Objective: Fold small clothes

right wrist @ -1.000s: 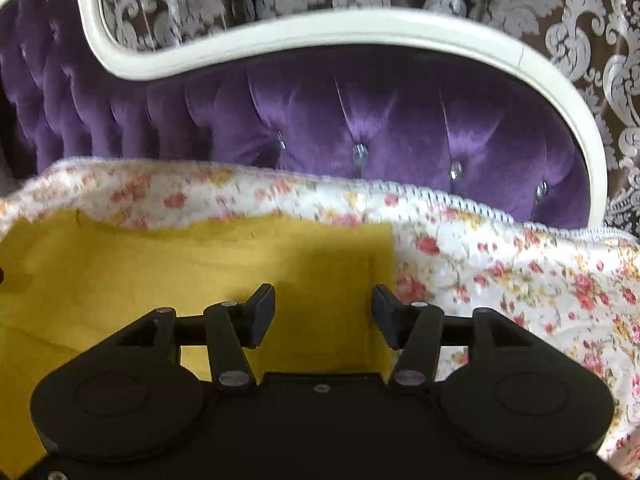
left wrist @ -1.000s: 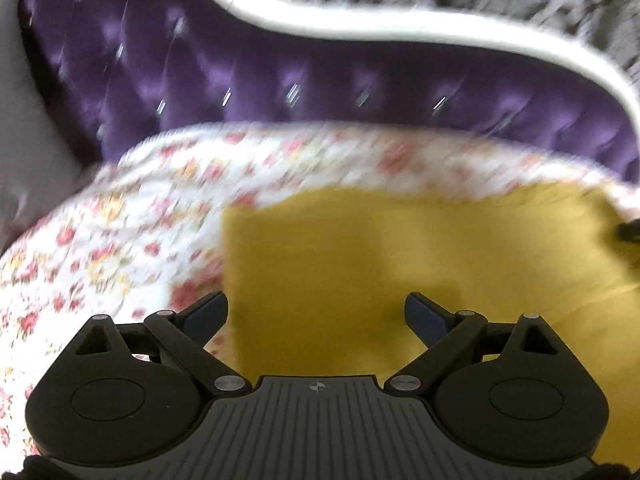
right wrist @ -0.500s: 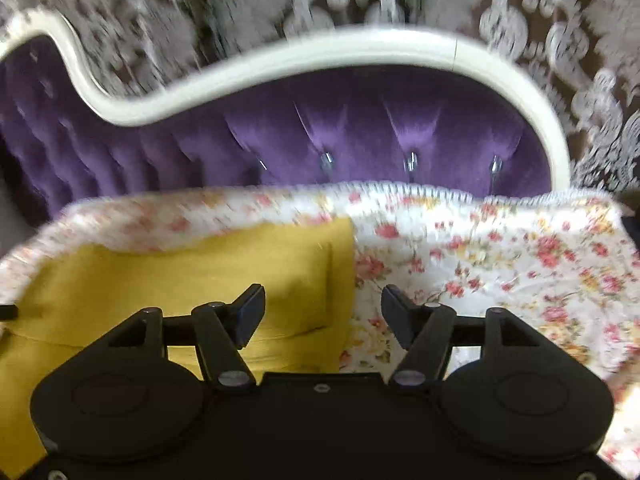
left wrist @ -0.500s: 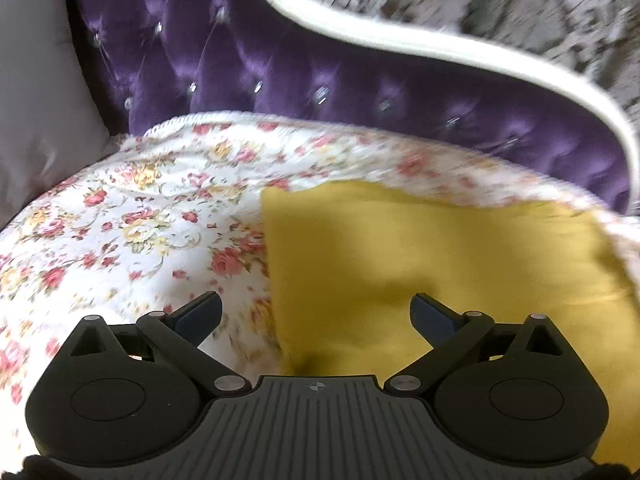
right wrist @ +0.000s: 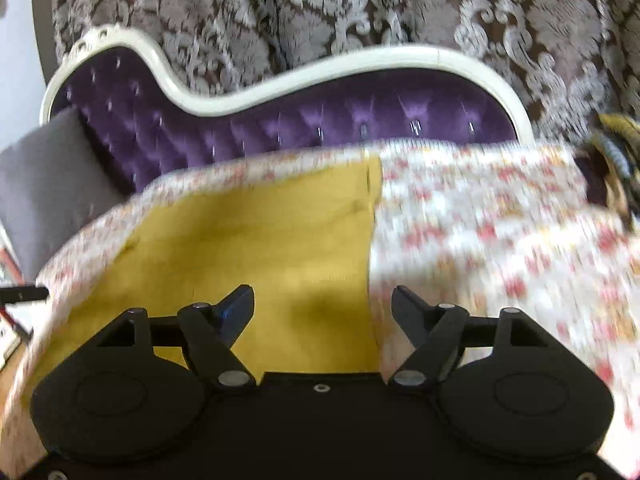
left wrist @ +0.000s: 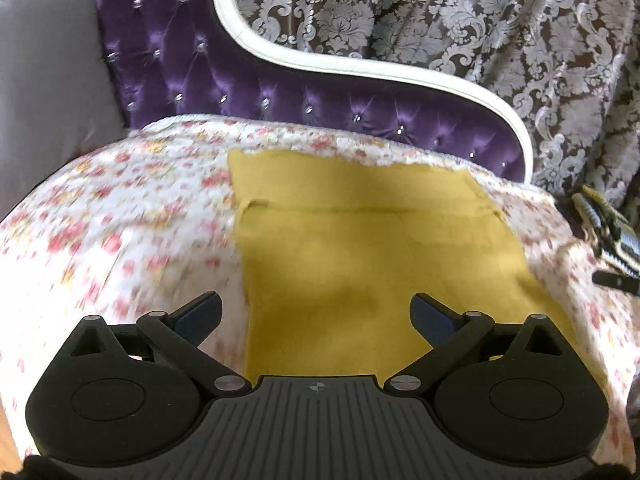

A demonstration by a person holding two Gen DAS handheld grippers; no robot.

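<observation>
A mustard-yellow garment (left wrist: 360, 248) lies flat on the floral sheet (left wrist: 132, 208), with a folded edge running across its far part. My left gripper (left wrist: 316, 316) is open and empty, raised over the garment's near left edge. In the right wrist view the garment (right wrist: 256, 240) fills the left half, its right edge by the floral sheet (right wrist: 480, 224). My right gripper (right wrist: 322, 312) is open and empty, raised over the garment's near right edge.
A purple tufted sofa back (left wrist: 280, 96) with a white frame (left wrist: 360, 68) rises behind the sheet. A grey cushion (left wrist: 48, 80) stands at the left. A striped cloth (left wrist: 608, 224) lies at the right edge. Patterned curtains (right wrist: 320, 12) hang behind.
Both grippers have pulled back and up from the garment, so more of the sofa and curtain shows. Both stayed open and empty.
</observation>
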